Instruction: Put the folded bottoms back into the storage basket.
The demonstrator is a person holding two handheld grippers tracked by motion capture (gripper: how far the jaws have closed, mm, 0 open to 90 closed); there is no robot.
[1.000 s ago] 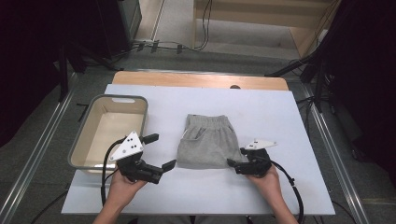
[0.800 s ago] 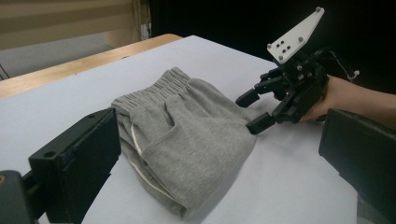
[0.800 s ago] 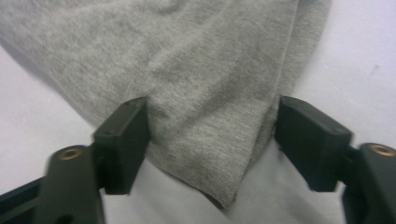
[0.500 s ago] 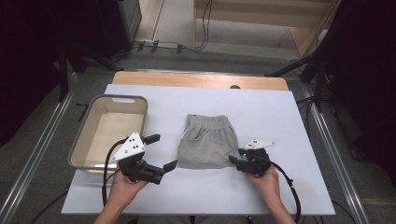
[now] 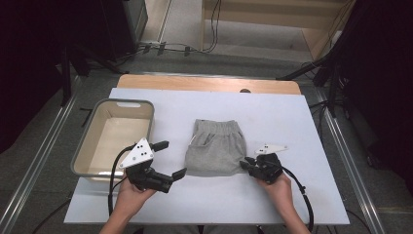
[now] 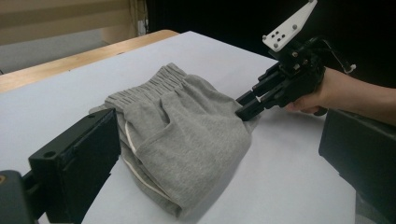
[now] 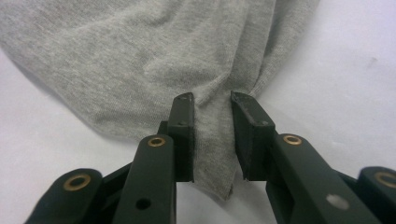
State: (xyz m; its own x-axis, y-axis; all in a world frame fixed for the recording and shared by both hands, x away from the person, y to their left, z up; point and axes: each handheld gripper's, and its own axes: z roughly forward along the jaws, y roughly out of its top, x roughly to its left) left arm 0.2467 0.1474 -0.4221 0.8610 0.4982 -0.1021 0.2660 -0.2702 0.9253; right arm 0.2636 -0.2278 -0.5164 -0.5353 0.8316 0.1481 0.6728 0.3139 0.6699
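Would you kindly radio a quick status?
Right tool closing on shorts corner, cloth between jaws. Left tool open, beside shorts. Nothing blocking.

A beige plastic bin (image 5: 113, 139) sits on the white table (image 5: 302, 126), looks empty I think, with a wooden board (image 5: 204, 84) along the far edge.

soft grey knitted cloth shorts (image 5: 216, 150) are laid on a smooth matt white tabletop (image 5: 292, 117); a glossy plastic tub (image 5: 146, 108) is seen beside.
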